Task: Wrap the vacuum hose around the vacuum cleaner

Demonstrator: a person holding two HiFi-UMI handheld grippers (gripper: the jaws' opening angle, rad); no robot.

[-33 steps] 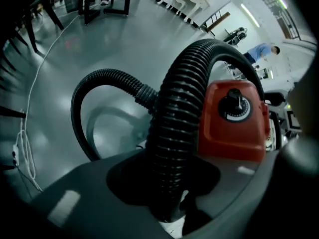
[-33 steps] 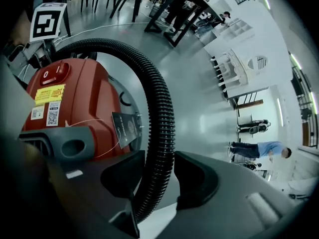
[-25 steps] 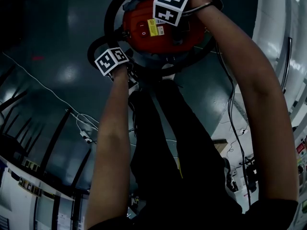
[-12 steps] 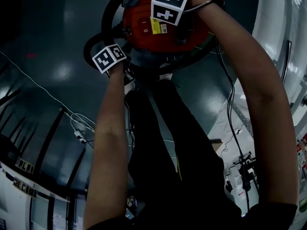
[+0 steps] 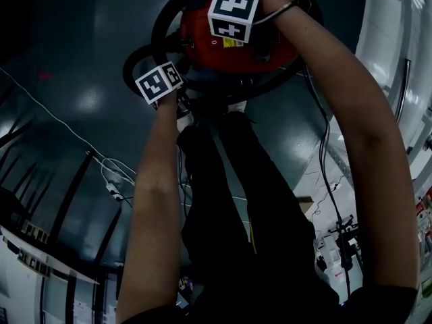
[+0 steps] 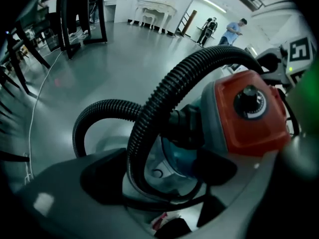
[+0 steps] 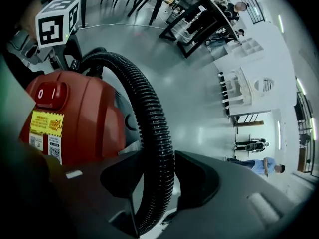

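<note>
Hose (image 7: 158, 138), apparently, around the vacuum cleaner (image 7: 87, 118)

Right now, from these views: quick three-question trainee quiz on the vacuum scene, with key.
1. Multiple choice: what is between the right gripper jaws? A) the black ribbed hose; B) a cloth; C) nothing.
2. True or false: the left gripper is clamped shut on the vacuum cleaner body.
3. Fill in: the vacuum cleaner's top is ___ in colour.

Key:
1. A. The jaws are closed on it.
2. False. Its jaws stand wide and have just been opening. The hose only passes between them, unpressed.
3. Red.
</note>
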